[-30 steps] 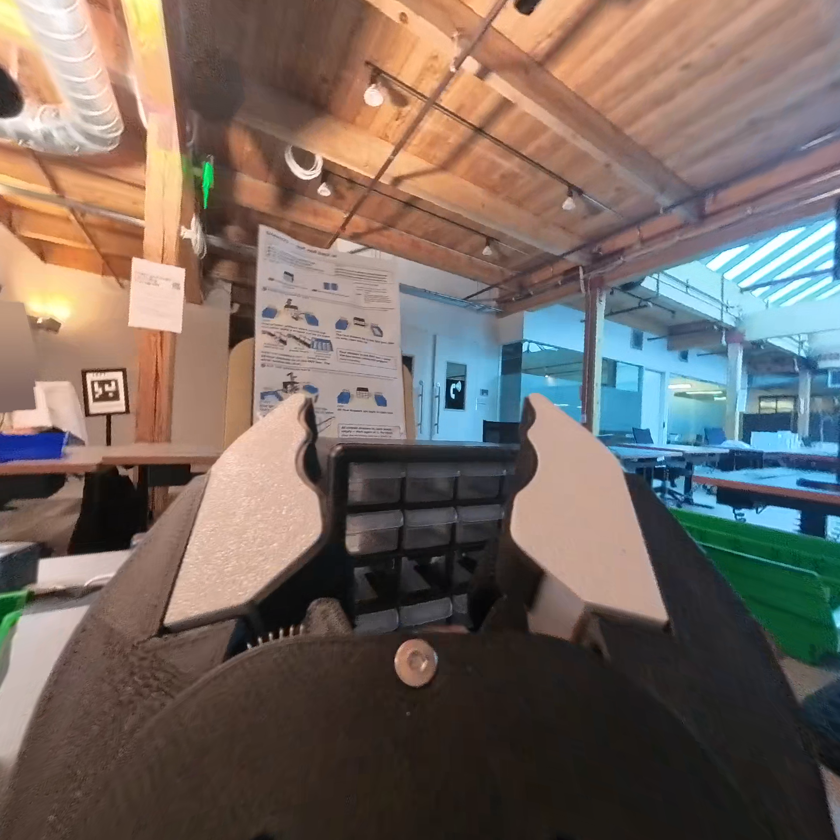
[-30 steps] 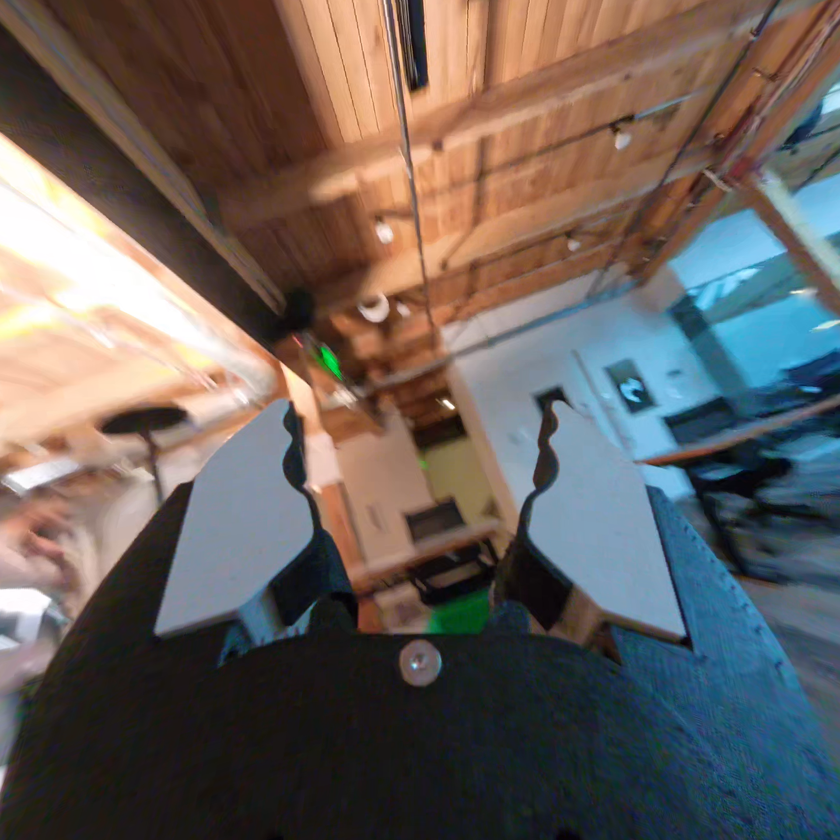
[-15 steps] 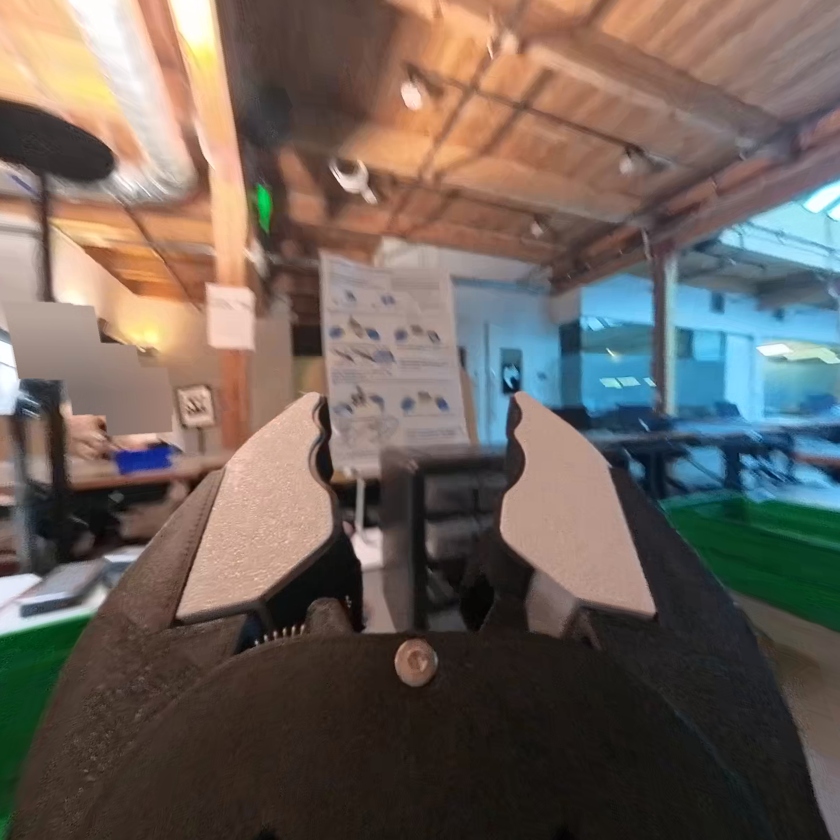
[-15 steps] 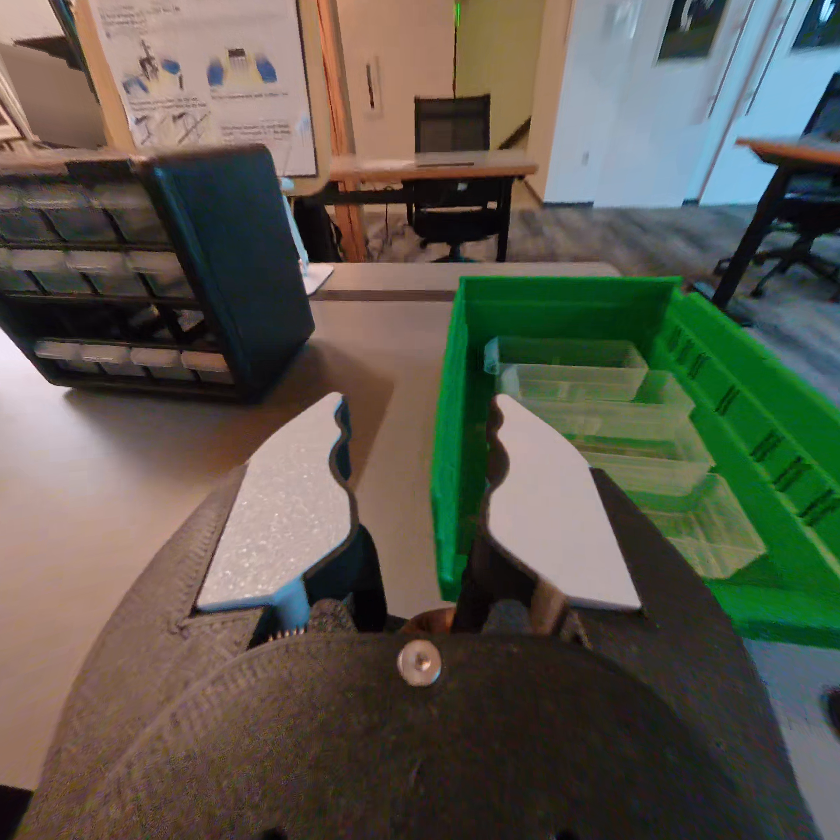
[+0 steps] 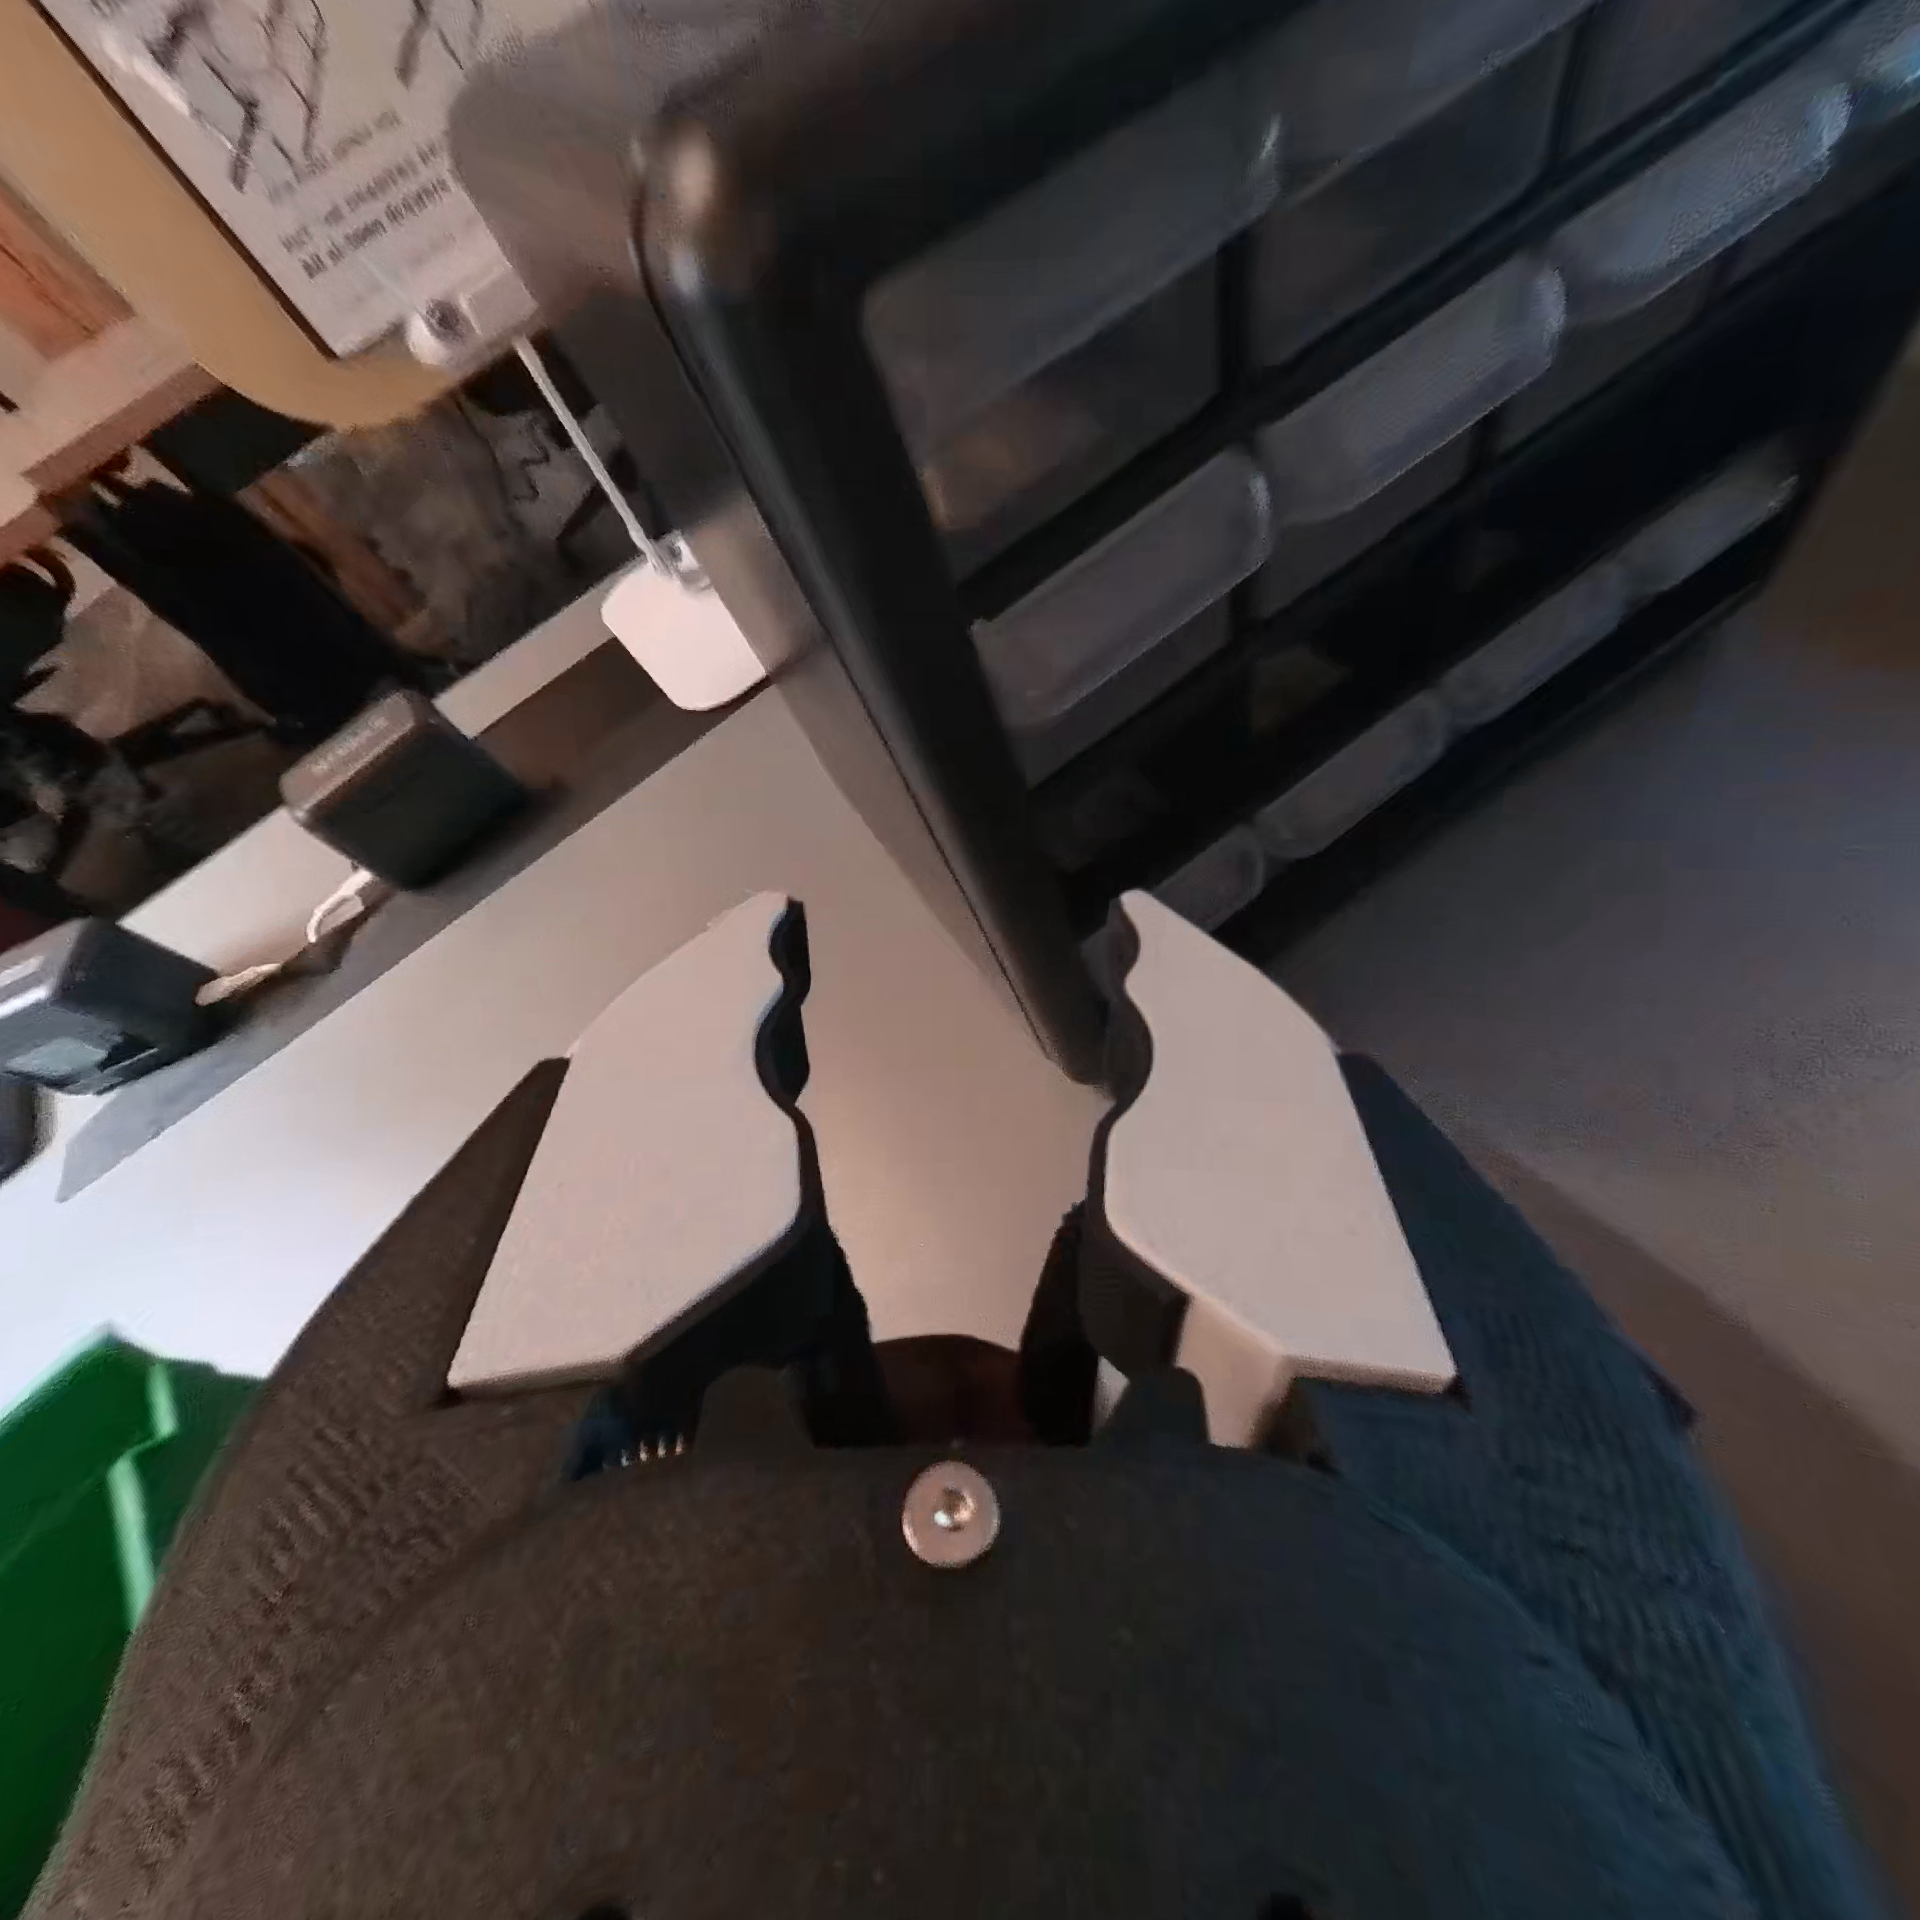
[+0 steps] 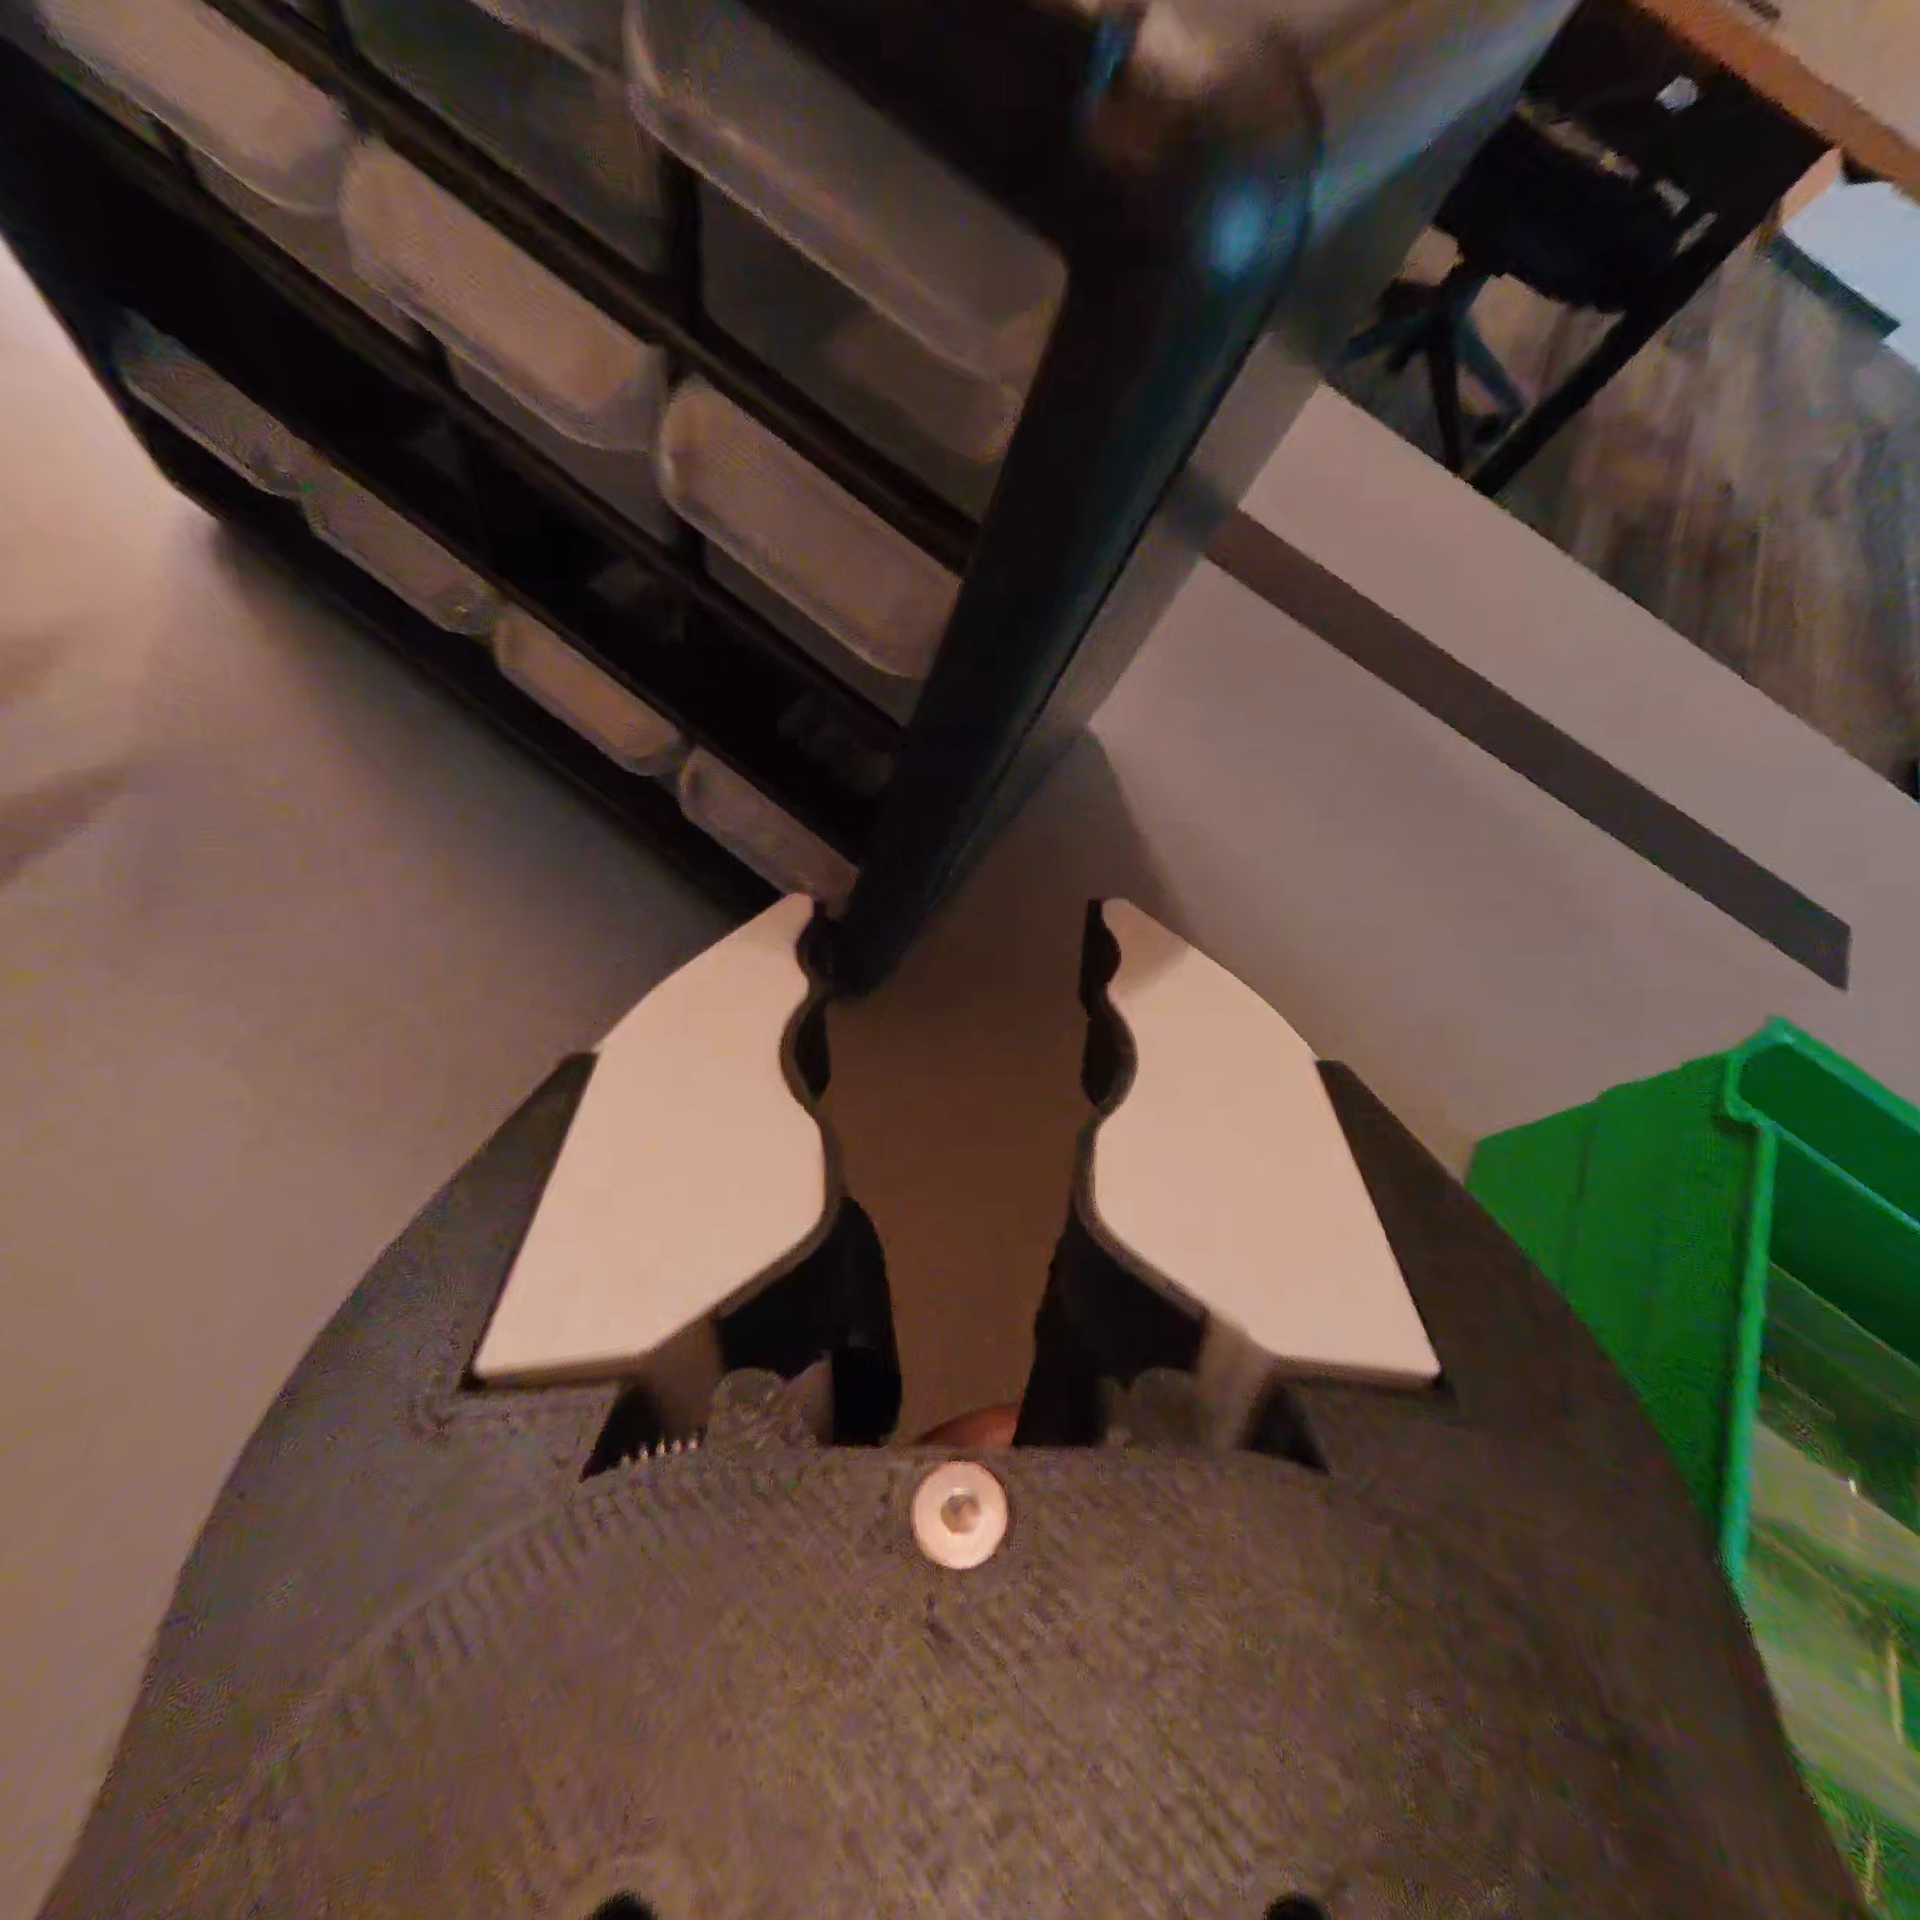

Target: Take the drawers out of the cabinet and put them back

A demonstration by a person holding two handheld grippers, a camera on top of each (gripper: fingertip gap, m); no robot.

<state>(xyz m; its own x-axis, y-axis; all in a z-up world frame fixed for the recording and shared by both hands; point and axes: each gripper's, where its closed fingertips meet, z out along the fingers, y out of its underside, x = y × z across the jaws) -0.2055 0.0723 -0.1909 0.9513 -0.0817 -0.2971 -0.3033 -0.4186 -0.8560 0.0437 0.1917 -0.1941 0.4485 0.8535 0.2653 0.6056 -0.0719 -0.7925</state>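
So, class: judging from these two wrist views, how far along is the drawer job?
Done: some slots of the cabinet gape dark, and clear drawers lie in the green bin. In hand: nothing; left gripper and right gripper are open at the cabinet's front corners. Left: refilling the slots.

Blurred print on poster (image 5: pixel 312 156), none legible

Black cabinet (image 5: pixel 831 436), clear drawers (image 6: pixel 831 270), green bin (image 6: pixel 1621 1268).
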